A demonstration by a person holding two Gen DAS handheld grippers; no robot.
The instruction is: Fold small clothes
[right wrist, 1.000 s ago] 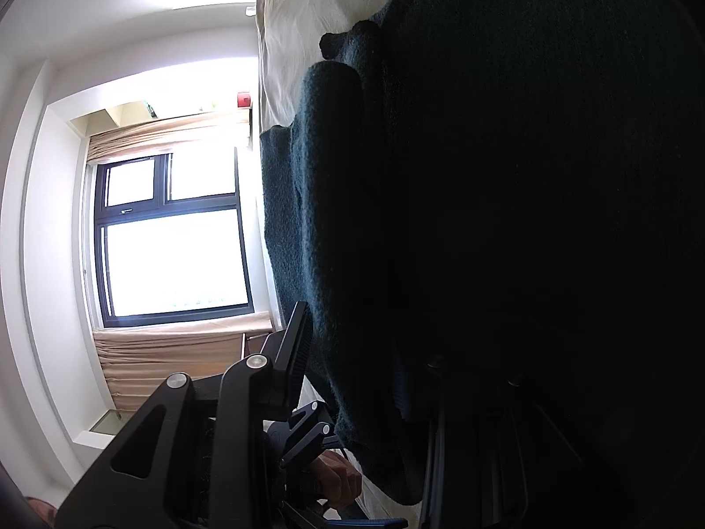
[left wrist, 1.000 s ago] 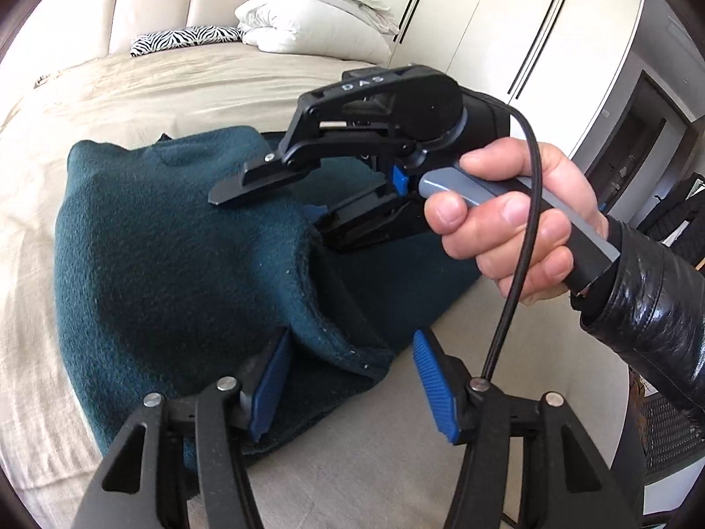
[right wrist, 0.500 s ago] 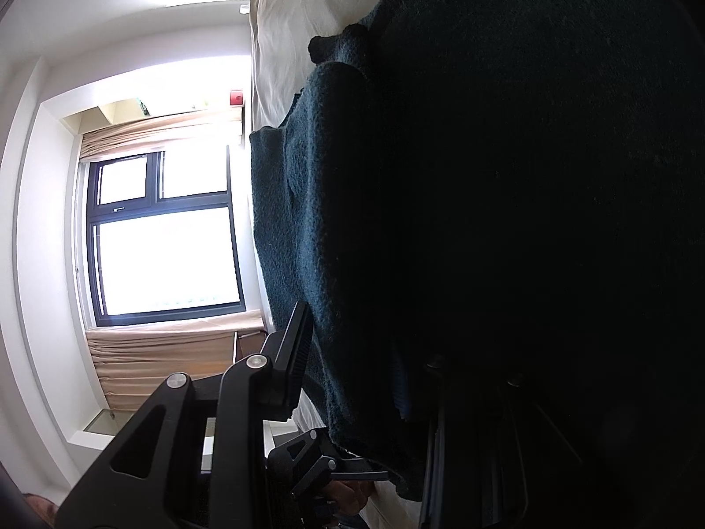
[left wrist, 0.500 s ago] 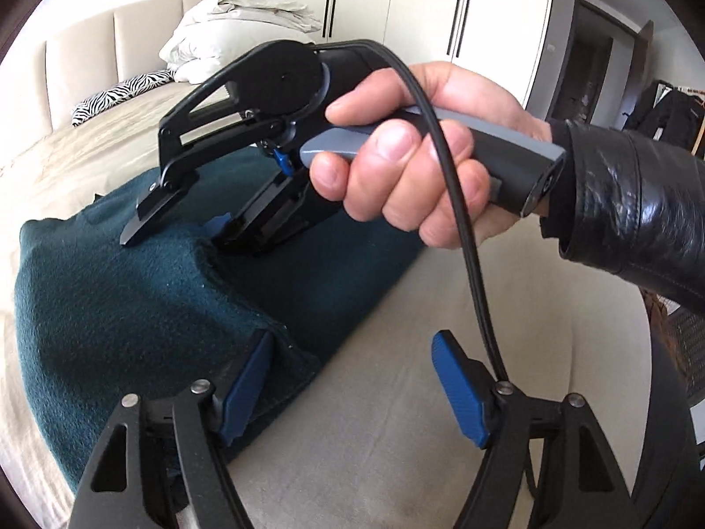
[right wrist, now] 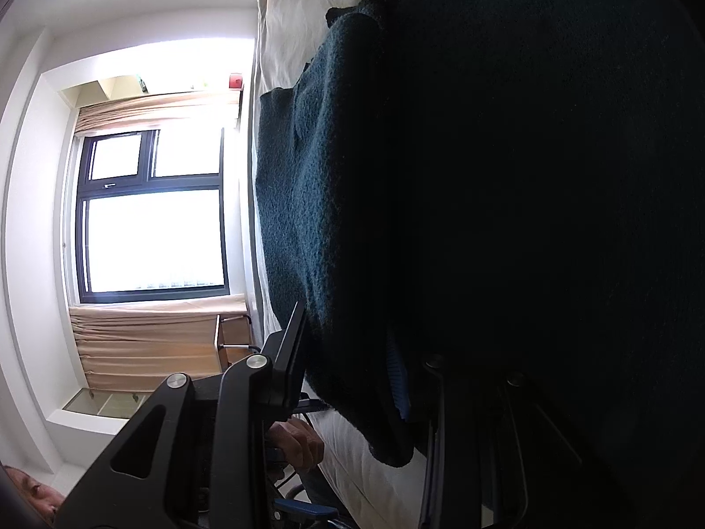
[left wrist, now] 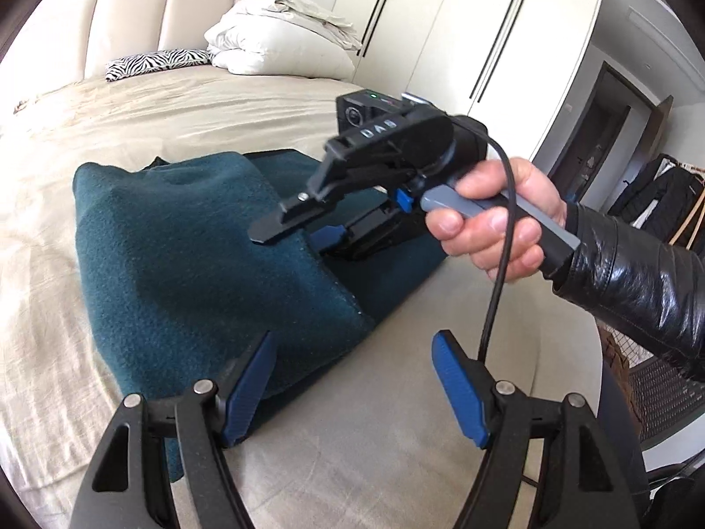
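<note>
A dark teal fleece garment (left wrist: 194, 264) lies folded over on the beige bed (left wrist: 396, 441). My left gripper (left wrist: 352, 383) is open and empty at the garment's near corner, its left pad (left wrist: 249, 388) against the cloth. In the left wrist view my right gripper (left wrist: 304, 231) has one finger above and one below the folded garment edge, with a gap between them. In the right wrist view the garment (right wrist: 308, 220) fills the frame, draped between the fingers (right wrist: 286, 352).
White pillows (left wrist: 277, 39) and a zebra cushion (left wrist: 154, 61) lie at the headboard. White wardrobes (left wrist: 506, 44) stand at the right. A window (right wrist: 154, 216) shows in the right wrist view. The person's hand (left wrist: 498, 220) holds the right gripper.
The right gripper and hand moved back away from the left camera, staying on the folded edge. The left gripper stayed open near the garment's corner.
</note>
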